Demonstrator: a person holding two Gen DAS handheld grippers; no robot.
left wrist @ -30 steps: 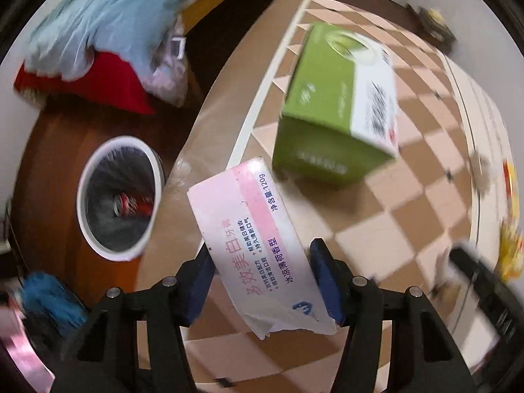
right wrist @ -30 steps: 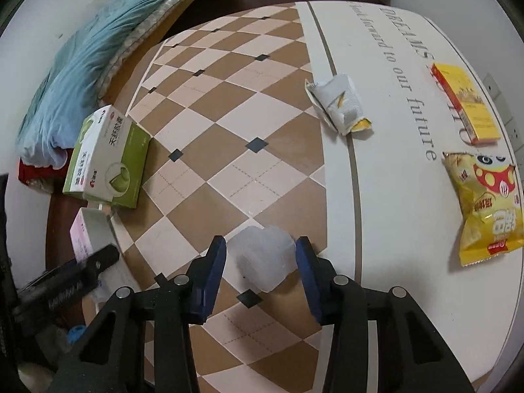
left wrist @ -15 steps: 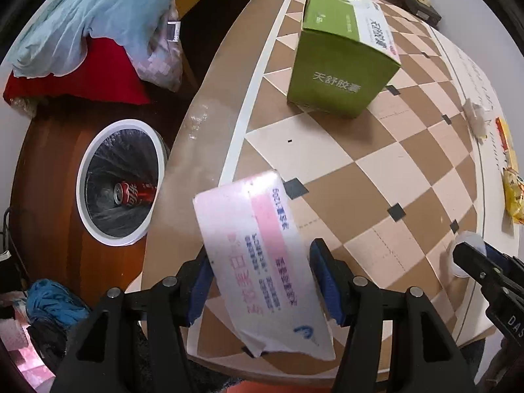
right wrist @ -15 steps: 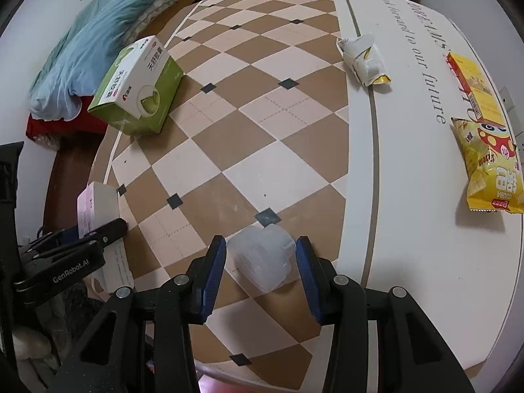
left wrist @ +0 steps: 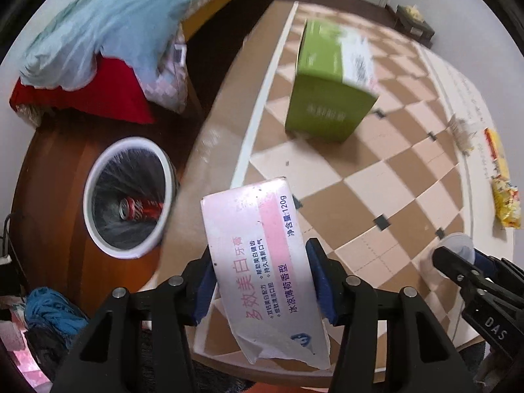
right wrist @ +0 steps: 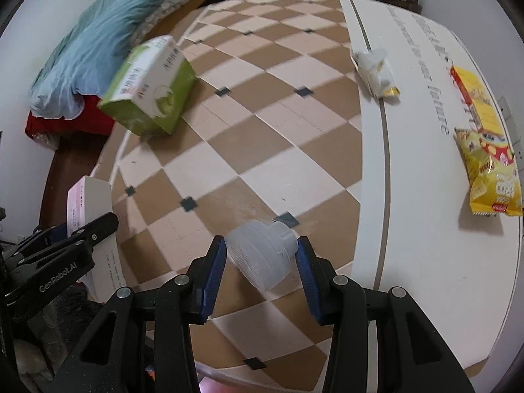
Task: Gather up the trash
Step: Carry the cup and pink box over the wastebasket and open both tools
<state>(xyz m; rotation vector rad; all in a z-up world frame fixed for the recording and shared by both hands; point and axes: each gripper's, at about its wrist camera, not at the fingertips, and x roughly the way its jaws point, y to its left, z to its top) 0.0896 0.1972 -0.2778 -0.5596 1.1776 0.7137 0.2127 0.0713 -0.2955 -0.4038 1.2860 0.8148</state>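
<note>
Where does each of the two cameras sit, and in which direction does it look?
Left wrist: on the left gripper, looking across the table edge and down at the floor bin; its jaws hold the pink box.
Right wrist: on the right gripper, looking along the tabletop; its jaws hold a plastic cup.
Shared: green box, each other's gripper.

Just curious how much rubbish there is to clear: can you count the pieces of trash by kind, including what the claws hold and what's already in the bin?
Cardboard boxes: 3 (pink toothpaste box, green box, yellow box)
Snack wrappers: 2 (yellow chip bag, crumpled wrapper)
Plastic cups: 1 (clear plastic cup)
Cans: 1 (red can)
Total: 7
</note>
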